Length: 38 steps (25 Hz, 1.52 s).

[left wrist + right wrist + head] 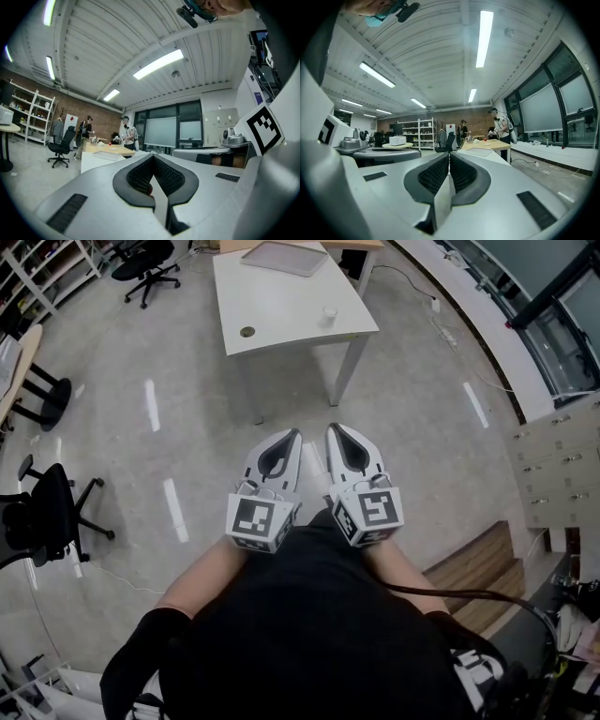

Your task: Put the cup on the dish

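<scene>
A small pale cup (328,315) stands near the right edge of a white table (281,306) far ahead of me. A flat grey tray-like dish (284,257) lies at the table's far edge. Both grippers are held close to my body, side by side, well short of the table. My left gripper (294,435) is shut with nothing between its jaws. My right gripper (334,429) is shut and empty too. In the left gripper view the left gripper (152,157) points level into the room; the right gripper (449,155) does the same in the right gripper view.
A dark round spot (247,332) marks the table's front left. Office chairs (150,266) (47,512) stand at the left, lockers (562,460) and a wooden step (478,568) at the right. People (502,126) stand by a far wooden table (487,144).
</scene>
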Each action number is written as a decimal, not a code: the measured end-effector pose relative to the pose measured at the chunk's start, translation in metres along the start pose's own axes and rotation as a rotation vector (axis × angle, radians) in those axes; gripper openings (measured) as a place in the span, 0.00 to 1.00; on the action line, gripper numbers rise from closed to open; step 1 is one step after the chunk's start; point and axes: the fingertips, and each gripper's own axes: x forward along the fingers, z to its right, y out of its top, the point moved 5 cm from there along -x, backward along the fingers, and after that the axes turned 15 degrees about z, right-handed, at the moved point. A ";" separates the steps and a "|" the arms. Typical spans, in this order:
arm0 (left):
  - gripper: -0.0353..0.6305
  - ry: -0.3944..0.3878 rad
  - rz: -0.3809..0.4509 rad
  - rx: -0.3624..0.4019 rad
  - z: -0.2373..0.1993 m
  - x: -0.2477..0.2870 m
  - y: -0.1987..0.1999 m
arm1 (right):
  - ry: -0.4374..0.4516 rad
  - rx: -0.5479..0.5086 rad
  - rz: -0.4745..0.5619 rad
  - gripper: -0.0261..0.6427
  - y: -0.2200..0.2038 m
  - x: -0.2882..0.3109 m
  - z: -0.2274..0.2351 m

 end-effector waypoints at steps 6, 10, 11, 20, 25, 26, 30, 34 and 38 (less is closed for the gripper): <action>0.05 0.010 -0.010 -0.018 -0.009 -0.001 -0.003 | 0.012 -0.013 -0.008 0.06 -0.002 0.006 -0.008; 0.05 -0.002 -0.007 -0.023 -0.010 0.005 -0.009 | 0.009 -0.009 -0.007 0.06 -0.008 0.007 -0.003; 0.05 -0.004 -0.003 -0.017 -0.010 0.008 -0.011 | 0.009 -0.009 -0.007 0.06 -0.009 0.008 0.000; 0.05 0.013 -0.024 0.000 -0.020 0.041 -0.013 | 0.034 0.001 0.013 0.06 -0.011 0.036 0.020; 0.05 0.041 -0.023 0.012 -0.031 0.061 -0.016 | 0.044 0.024 0.014 0.06 -0.013 0.058 0.038; 0.05 0.041 -0.017 0.014 -0.035 0.066 -0.018 | 0.045 0.024 0.018 0.06 -0.013 0.065 0.042; 0.05 0.043 -0.019 -0.001 -0.048 0.086 -0.030 | 0.049 0.025 0.010 0.06 -0.020 0.084 0.054; 0.05 0.031 -0.041 -0.017 -0.055 0.113 -0.046 | 0.029 0.037 -0.012 0.06 -0.033 0.101 0.077; 0.05 0.013 -0.064 -0.027 -0.058 0.146 -0.060 | 0.013 0.050 -0.029 0.06 -0.043 0.120 0.105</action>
